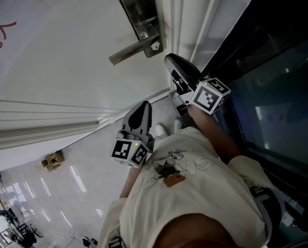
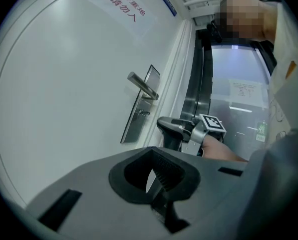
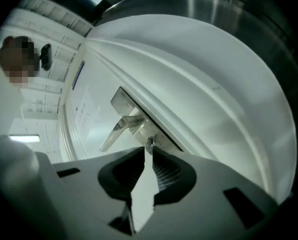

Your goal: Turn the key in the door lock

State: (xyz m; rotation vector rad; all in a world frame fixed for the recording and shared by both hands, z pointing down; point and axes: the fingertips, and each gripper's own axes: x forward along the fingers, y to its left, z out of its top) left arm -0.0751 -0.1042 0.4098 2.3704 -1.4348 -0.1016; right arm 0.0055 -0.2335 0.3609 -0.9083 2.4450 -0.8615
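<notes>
Now your right gripper at the key, jaws slightly apart, key seated in the lock plate beneath the lever handle, your left gripper held back from the door, jaws nearly together, empty.

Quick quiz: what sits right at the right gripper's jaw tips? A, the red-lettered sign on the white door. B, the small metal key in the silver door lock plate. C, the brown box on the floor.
B: the right gripper view shows the small metal key just past the parted jaws of the right gripper, below the silver lever handle.
</notes>
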